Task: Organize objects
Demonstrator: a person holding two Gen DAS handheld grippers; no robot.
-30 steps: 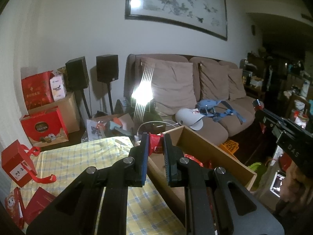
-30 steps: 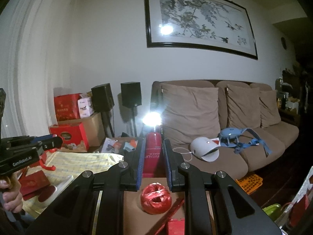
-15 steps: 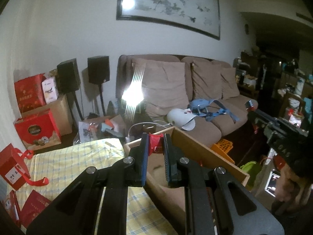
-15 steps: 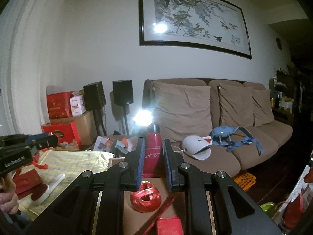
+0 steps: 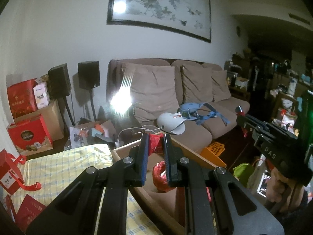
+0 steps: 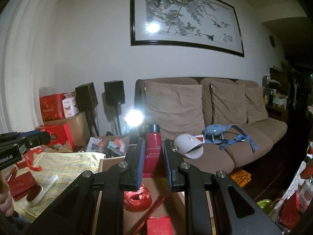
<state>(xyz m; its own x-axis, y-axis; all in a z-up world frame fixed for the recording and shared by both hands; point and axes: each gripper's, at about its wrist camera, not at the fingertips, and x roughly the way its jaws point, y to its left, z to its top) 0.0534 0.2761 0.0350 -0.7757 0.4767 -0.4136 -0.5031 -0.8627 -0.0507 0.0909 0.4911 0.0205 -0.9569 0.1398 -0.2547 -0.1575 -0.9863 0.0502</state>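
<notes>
Left gripper is clamped on a small red mesh-wrapped item, pads pressing it from both sides, held above the far end of an open cardboard box. Right gripper grips a red bottle w/ a black cap, upright between the pads, label text reading upside down — it hangs over the same box. Inside the box: a red ribbon coil on the floor, a flat red packet near the close edge. Box sits beside a table w/ a yellow checked cloth; on the cloth, red envelopes and a red gift bag at the left edge. In the right wrist view the left gripper's body enters from the left, a white tray on the cloth below it. Beyond — a brown sofa w/ a white cap-shaped thing and blue straps, two black speakers, stacked red boxes, framed painting on the wall.
</notes>
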